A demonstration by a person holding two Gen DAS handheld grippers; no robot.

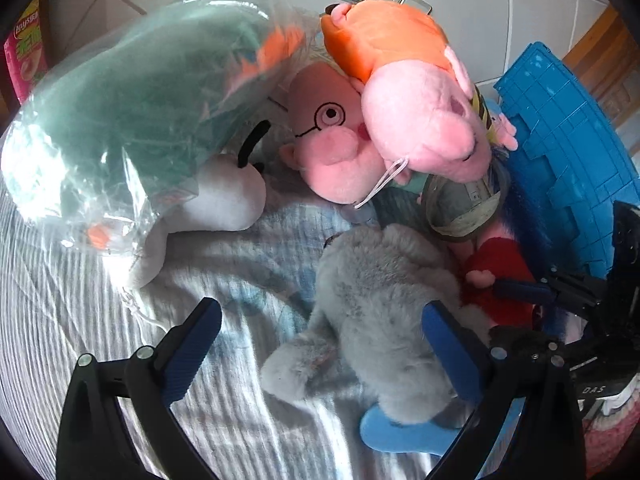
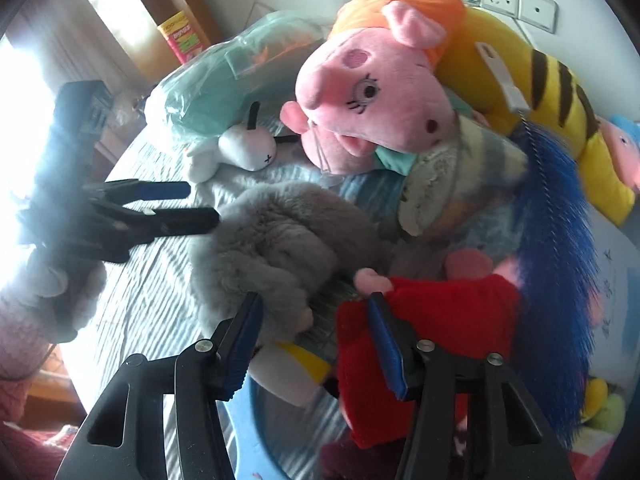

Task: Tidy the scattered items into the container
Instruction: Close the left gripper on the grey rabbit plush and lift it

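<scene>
Both pairs of jaws stand apart, gripping nothing. The left gripper (image 1: 322, 330) hangs over the grey plush (image 1: 376, 300) lying on the bed (image 1: 80, 320); the right gripper (image 2: 316, 332) hovers between that plush and the red-dressed pig (image 2: 432, 312). The blue container (image 1: 560, 152) stands tilted at the bed's right edge.

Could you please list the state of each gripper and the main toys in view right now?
left gripper: open, straddling the grey plush
right gripper: open, empty
grey plush: lying on the bed
bagged green plush: sealed in plastic
blue crate: tilted up
</scene>
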